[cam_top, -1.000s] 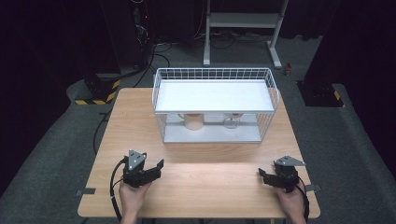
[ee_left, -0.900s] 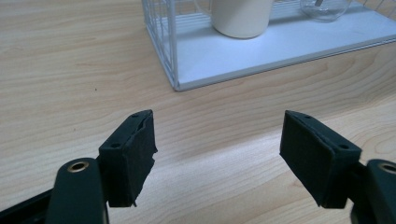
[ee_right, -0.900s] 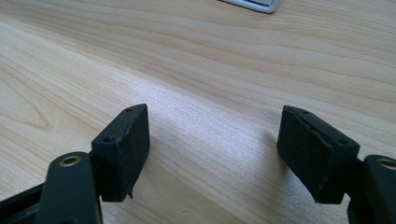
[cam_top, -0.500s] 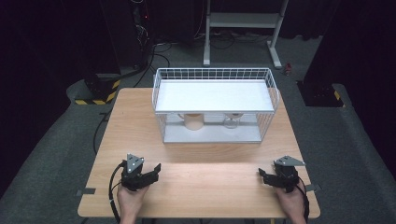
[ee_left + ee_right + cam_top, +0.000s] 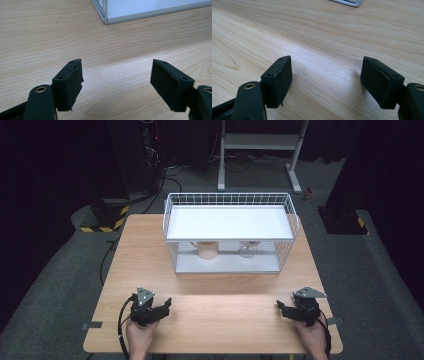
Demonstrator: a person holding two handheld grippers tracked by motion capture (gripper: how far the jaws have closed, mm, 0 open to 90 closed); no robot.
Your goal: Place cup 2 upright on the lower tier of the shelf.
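My left gripper (image 5: 164,306) rests low over the near left part of the wooden table (image 5: 225,315), a hand behind it. Its jaws stand open over bare wood in the left gripper view, where the left gripper (image 5: 116,85) holds nothing. My right gripper (image 5: 281,308) sits near the table's front right edge, also open and empty. In the right gripper view the right gripper (image 5: 325,82) has only wood grain between its pads.
A white wire rack (image 5: 229,200) with a white shelf stands at the table's far middle. Under the shelf are a beige cup (image 5: 207,250) and a clear glass (image 5: 246,251). The rack's base corner (image 5: 107,20) lies ahead of the left gripper.
The left gripper has sunk a little toward the tabletop. The right gripper has kept still. Both stay open.
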